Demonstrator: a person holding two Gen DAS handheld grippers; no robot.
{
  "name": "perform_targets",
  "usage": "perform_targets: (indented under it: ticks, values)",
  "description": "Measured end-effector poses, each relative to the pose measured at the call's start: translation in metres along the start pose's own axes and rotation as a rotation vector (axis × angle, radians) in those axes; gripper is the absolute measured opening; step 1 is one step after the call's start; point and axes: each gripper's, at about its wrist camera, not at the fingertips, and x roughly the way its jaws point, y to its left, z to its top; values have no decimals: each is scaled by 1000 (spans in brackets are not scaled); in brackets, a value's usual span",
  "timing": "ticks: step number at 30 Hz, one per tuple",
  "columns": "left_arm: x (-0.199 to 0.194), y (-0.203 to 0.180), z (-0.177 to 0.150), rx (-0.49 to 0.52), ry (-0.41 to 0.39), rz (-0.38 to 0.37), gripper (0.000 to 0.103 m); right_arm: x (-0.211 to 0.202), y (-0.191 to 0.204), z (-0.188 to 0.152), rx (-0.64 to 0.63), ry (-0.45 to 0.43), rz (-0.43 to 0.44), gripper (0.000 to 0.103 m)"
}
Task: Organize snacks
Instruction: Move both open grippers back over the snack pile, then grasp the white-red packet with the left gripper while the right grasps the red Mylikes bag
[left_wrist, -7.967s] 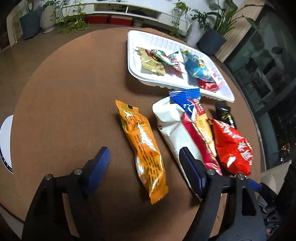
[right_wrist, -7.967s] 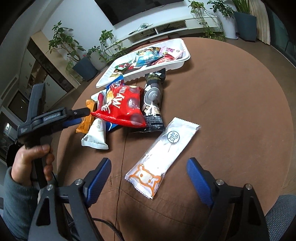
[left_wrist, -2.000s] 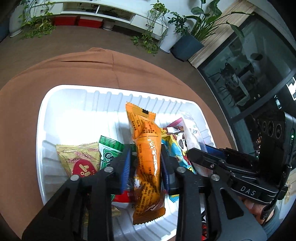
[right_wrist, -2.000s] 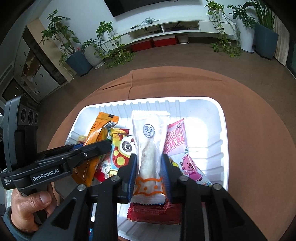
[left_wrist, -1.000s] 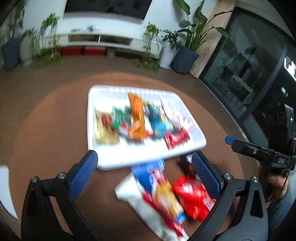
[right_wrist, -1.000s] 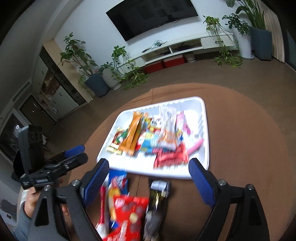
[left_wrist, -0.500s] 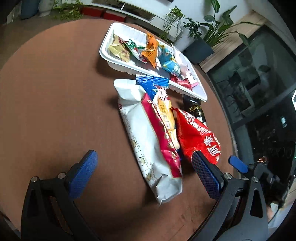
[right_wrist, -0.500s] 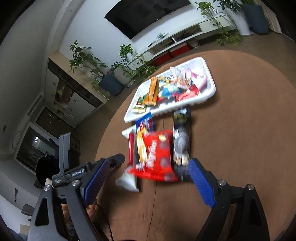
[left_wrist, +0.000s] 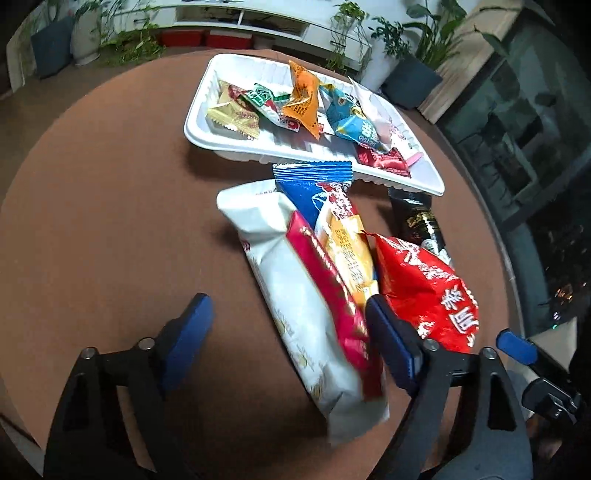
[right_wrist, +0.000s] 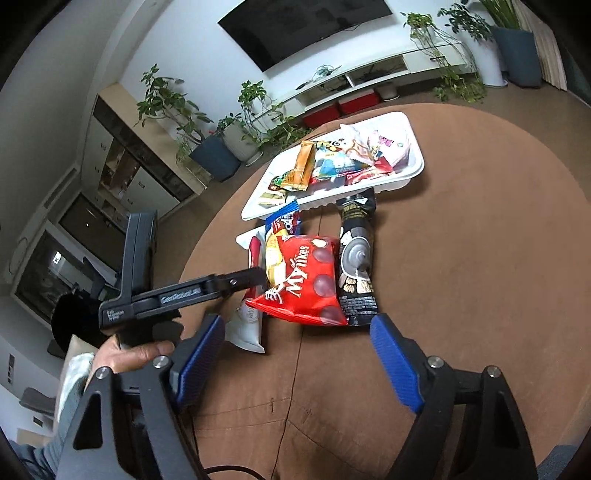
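Right now my left gripper (left_wrist: 286, 341) hangs low over the brown counter (left_wrist: 110, 221) with its jaws spread wide and nothing between them; the near end of the white-and-red packet (left_wrist: 306, 295) lies in the gap, and the right blue pad sits just beside the red bag (left_wrist: 424, 295). My right gripper (right_wrist: 295, 360) is likewise released and empty, its jaws wide apart above bare counter, near the close edges of the red bag (right_wrist: 306, 280) and the black packet (right_wrist: 356, 258). Between the white-and-red packet and the red bag lie a yellow packet (left_wrist: 349, 247) and a blue packet (left_wrist: 310, 184), overlapping one another. At the far side sits the white tray (left_wrist: 199, 122), holding an orange packet (left_wrist: 303, 99), a green one (left_wrist: 262, 98), a gold one (left_wrist: 232, 116), a blue-and-yellow one (left_wrist: 351, 122) and a dark red one (left_wrist: 384, 160). The blue packet's far end touches the tray's near rim.
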Motion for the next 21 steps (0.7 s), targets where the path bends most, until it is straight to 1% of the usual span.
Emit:
perform_targets:
  ticks: [1, 3, 4, 5, 6, 7, 8, 10, 11, 13, 17, 19, 21]
  values:
    - [1, 0, 1, 8, 0, 8, 74, 1, 0, 0, -2, 1, -2, 82]
    - [4, 0, 5, 19, 0, 24, 71, 3, 1, 1, -9, 5, -7, 82]
    - [4, -1, 6, 28, 2, 30, 68, 4, 2, 1, -15, 7, -8, 81]
    - [5, -2, 6, 38, 4, 29, 60, 5, 4, 1, -22, 9, -11, 81]
    - [5, -3, 5, 52, 7, 34, 58, 5, 5, 0, -31, 11, -16, 80]
    - [5, -4, 4, 70, 8, 45, 54, 6, 7, 1, -40, 13, -21, 79]
    - [5, -4, 3, 86, 9, 54, 47, 6, 9, 1, -48, 14, -24, 79]
    - [3, -3, 0, 115, 12, 71, 38, 7, 11, 2, -62, 14, -32, 78]
    - [2, -2, -2, 123, 13, 70, 35, 7, 12, 2, -69, 13, -38, 78]
    - [0, 2, -5, 139, 15, 68, 33, 7, 15, 2, -80, 14, -47, 77]
    - [1, 0, -5, 184, 28, 94, 33, 13, 21, 6, -107, 21, -69, 77]
    - [4, -4, -3, 211, 36, 120, 34, 18, 28, 10, -142, 19, -89, 76]
    - [4, -5, -4, 209, 25, 114, 33, 22, 35, 14, -180, 17, -109, 74]
